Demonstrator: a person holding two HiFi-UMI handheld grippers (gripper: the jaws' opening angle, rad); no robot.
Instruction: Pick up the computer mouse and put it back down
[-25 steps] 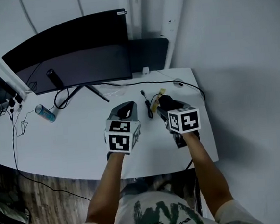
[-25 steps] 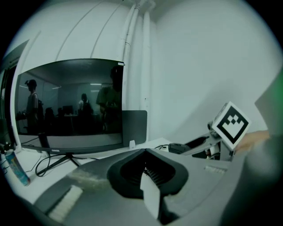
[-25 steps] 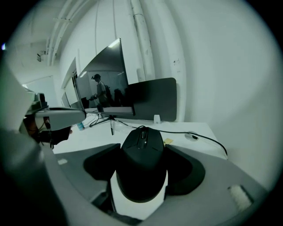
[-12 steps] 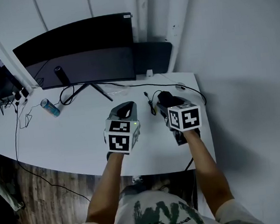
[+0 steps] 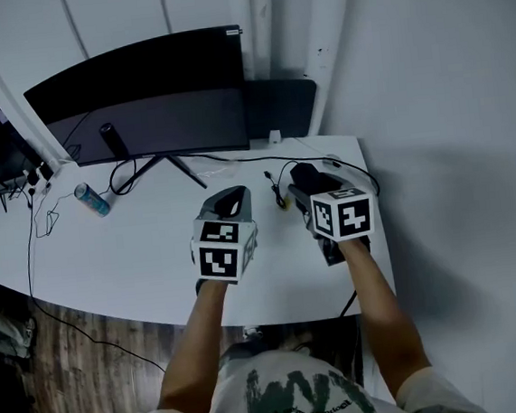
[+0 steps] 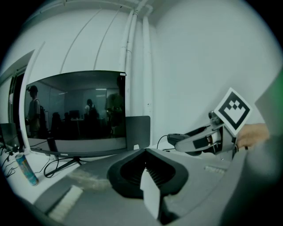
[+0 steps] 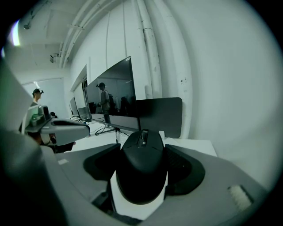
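Right gripper [image 5: 307, 187], jaws clamped wide on the sides of the black computer mouse [image 7: 142, 170], had risen slightly right of centre in the head view, so the mouse seemingly hung clear of the white desk [image 5: 135, 249], leaving only the set-down.

right gripper [image 5: 306, 185] higher, mouse [image 7: 141, 170] (in its fingers [image 7: 183, 170]) lifted too

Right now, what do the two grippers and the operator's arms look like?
Both match: the left gripper and right gripper have grey moulded shells with black ribbed jaw linings. Each carries a white cube printed with black square markers at the hand end. The person wears a light short-sleeved T-shirt with a dark green print; the forearms are uncovered.
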